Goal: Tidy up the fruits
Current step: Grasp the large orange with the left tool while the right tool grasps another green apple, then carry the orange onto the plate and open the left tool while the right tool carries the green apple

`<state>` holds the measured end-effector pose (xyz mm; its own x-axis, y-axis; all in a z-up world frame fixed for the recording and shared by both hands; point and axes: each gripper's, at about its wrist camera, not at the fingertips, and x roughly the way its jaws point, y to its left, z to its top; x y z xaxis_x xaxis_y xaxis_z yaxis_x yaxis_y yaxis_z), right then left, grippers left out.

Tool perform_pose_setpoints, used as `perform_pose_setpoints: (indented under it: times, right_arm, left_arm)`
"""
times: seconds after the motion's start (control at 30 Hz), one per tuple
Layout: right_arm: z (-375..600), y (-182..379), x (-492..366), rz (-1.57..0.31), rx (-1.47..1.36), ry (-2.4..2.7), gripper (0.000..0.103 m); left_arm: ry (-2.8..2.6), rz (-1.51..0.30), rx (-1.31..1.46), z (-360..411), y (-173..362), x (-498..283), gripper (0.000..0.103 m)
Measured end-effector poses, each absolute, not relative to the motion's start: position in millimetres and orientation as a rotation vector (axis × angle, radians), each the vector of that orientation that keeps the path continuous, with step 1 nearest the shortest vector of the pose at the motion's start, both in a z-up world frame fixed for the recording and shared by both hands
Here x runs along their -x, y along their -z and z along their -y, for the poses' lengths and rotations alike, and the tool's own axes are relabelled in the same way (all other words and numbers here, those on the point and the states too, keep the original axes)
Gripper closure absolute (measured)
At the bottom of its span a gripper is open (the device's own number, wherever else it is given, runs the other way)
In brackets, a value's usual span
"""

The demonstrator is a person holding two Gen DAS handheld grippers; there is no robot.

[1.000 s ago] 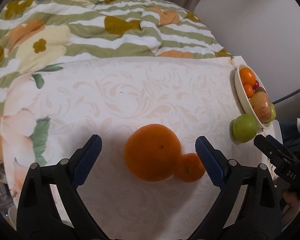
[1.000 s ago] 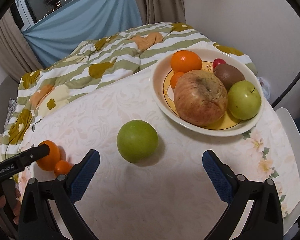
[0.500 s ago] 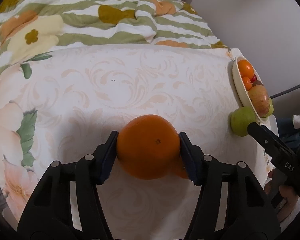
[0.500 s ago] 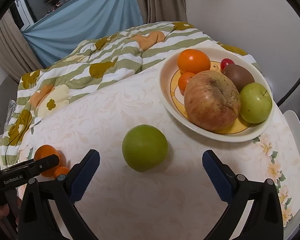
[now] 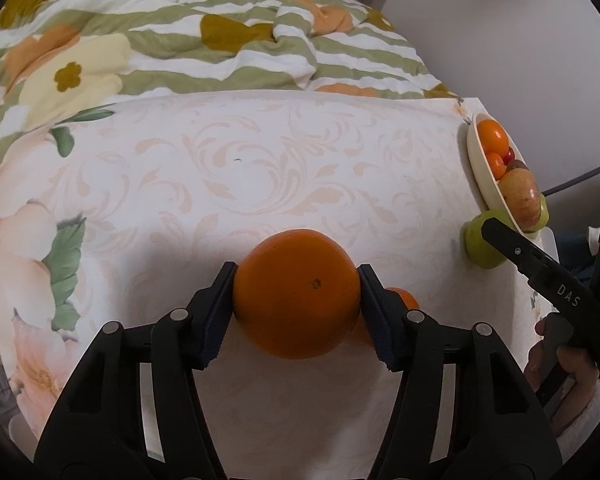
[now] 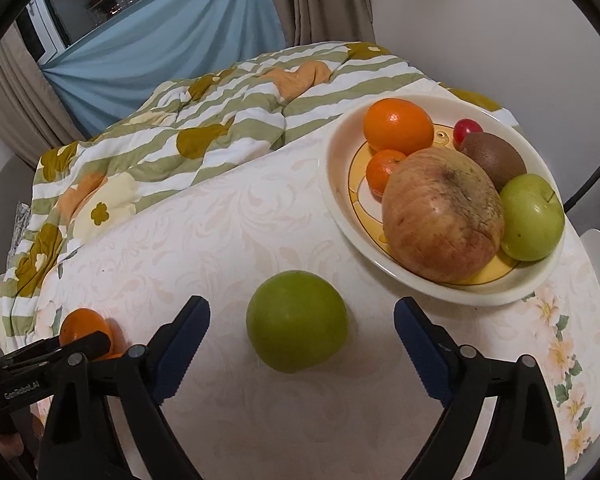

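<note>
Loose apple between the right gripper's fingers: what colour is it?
Plain green. The loose apple sits on the tablecloth between the open right gripper; the right wrist view shows it best.

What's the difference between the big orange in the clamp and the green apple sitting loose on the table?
The big orange is pinched between the left gripper's blue pads, while the green apple lies free between the open fingers of the right gripper, untouched. The orange is orange-skinned; the apple is plain green. The apple sits close to the fruit bowl; the orange is far across the table from it. Both are round fruits still outside the bowl.
</note>
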<state>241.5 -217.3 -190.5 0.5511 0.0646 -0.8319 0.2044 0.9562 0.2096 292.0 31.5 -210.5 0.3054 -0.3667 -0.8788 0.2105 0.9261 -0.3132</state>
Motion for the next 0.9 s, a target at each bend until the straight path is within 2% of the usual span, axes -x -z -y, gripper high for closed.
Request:
perform_pose_setpoints:
  times: [0.07, 0.17, 0.23, 0.3, 0.6, 0.9]
  right_arm:
    - [215, 194, -244, -0.999, -0.296, 0.07, 0.026]
    - [212, 199, -246, -1.01, -0.293, 0.057, 0.031]
    - [211, 202, -246, -1.013, -0.283, 0.057, 0.038]
    - [210, 204, -246, -1.022, -0.264, 0.07, 0.052]
    - [206, 191, -237, -0.974, -0.208, 0.06, 0.053]
    - [210, 161, -229, -0.93, -0.226, 0.021, 0.053]
  left_arm:
    - [0.375, -1.199, 0.151, -34, 211, -291, 0.037]
    - [0.369, -1.198, 0.157, -37, 210, -291, 0.037]
    - [0.365, -1.197, 0.158, -38, 211, -290, 0.037]
    - [0.363, -1.196, 0.156, -39, 210, -289, 0.037]
    - [0.344, -1.175, 0.146, -49, 202, -286, 0.037]
    - [0.331, -1.116, 0.136, -52, 168, -278, 0.037]
